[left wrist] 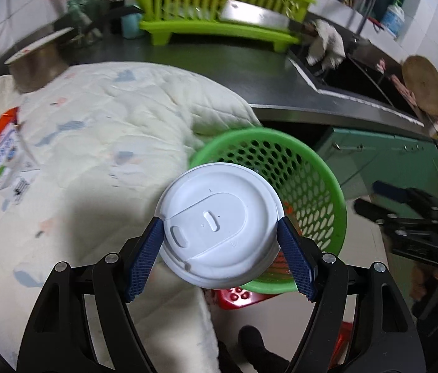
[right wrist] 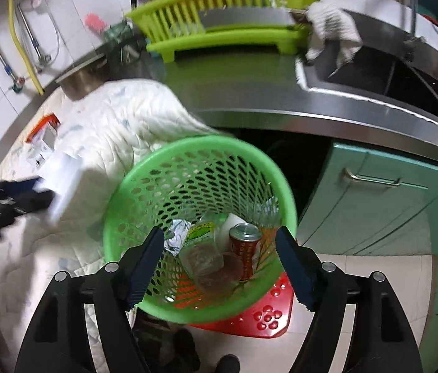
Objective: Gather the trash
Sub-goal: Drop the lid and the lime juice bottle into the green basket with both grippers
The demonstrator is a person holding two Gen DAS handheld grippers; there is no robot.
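My left gripper point(left wrist: 220, 242) clamps a white lidded cup point(left wrist: 219, 225) over the green basket point(left wrist: 327, 186) rim; my right gripper point(right wrist: 220, 258) hangs wide open, empty, above what looks like a can point(right wrist: 245, 248) inside.

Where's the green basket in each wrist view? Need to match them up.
Left wrist: green basket sits centre-right, partly hidden behind the white cup lid clamped in the left gripper.
Right wrist: green basket fills the centre, trash inside, seen past the open right gripper.
Shared landmark: lime dish rack, top centre on the counter.
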